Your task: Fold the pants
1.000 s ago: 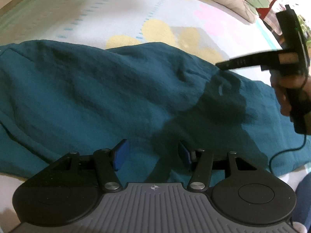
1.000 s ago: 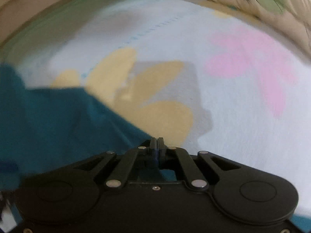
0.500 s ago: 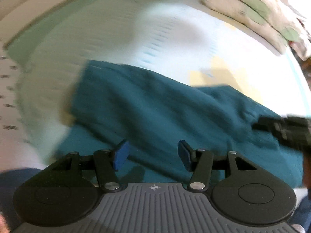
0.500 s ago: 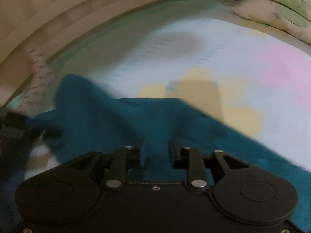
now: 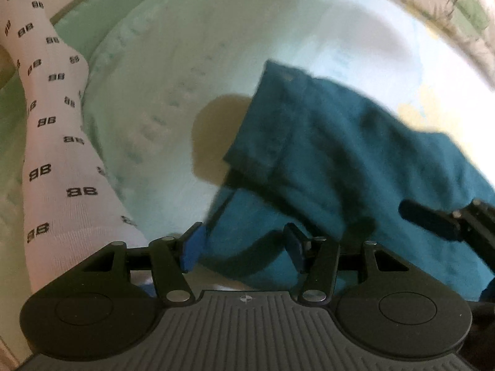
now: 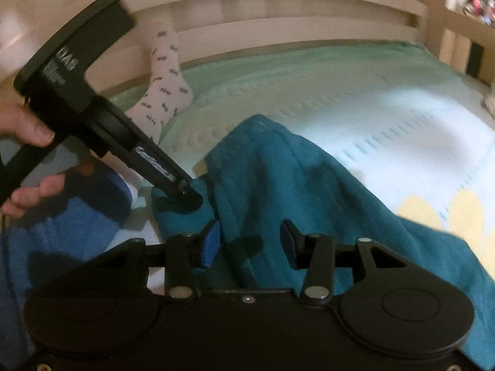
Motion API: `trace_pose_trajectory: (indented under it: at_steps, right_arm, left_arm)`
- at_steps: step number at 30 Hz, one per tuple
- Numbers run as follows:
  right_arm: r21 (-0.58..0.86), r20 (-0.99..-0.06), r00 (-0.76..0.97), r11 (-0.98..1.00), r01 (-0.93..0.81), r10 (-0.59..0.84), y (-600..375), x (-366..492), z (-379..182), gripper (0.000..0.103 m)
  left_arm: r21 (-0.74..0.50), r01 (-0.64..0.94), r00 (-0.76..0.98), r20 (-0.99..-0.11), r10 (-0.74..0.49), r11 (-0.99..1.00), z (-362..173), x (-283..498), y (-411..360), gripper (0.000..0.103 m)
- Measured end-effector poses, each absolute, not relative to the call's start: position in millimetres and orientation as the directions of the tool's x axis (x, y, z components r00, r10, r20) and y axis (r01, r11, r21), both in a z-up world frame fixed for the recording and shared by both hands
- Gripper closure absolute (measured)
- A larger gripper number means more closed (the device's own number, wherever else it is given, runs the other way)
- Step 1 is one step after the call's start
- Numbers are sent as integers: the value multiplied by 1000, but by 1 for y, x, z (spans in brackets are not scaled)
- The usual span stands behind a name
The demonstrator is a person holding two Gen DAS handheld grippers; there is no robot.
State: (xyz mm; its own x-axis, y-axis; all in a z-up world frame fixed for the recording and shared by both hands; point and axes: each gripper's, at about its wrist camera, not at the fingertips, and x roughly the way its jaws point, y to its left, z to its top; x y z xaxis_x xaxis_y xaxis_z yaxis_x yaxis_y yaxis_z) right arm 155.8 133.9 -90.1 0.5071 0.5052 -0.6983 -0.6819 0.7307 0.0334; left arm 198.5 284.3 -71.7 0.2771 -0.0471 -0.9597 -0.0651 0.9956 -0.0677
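teal pants (image 5: 355, 160), white logo-print sock (image 5: 58, 142), blue gripper pads (image 6: 210, 244)

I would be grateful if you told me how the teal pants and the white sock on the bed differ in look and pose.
The teal pants are plain, dark and large; the white sock is pale, small and dotted with black logos. The pants lie flat, folded over themselves, while the sock is worn on a foot and stands upward. Both rest on the same bedsheet.

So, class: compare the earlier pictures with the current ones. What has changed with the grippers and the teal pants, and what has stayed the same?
The right gripper, shut a second ago, has just been opening; its jaws now stand apart over the teal pants, gripping nothing. Both views have swung along the pants to the end by the white patterned sock. The left gripper stays open and the pants stay on the bed.
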Motion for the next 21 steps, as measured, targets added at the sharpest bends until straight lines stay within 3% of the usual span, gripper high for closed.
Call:
trace_pose_trajectory:
  at_steps: [5,10,11,12,13,21]
  right_arm:
    - [-29,-720,501,700,-713,481,159,161,-107,50]
    - [-128,-738,523,672,-729,427,169,161,-125,52]
    - [-147,-735,530,665,-732,422,169,161,-126,57]
    - [-140,-738,523,662,-737,426,168,163,-128,87]
    - [-105,-743,505,669,-735,439,165,166,-126,96]
    - [185,-638,425,664,-725,642,118,150,-66,94]
  left_arm:
    - [-28,-9,266,-964,-24,1000,-86,202,282,49]
    - [-71,-37,305,-951,-57,997,-87,199,288,50]
    - [-84,-45,308,-949,-66,995,-86,199,290,50]
    - [-95,-50,312,-947,-75,994,-85,199,292,50]
    - [-109,-55,318,-944,-86,993,-85,198,294,50]
    - [-180,-167,491,-868,-76,969,-26,187,331,50]
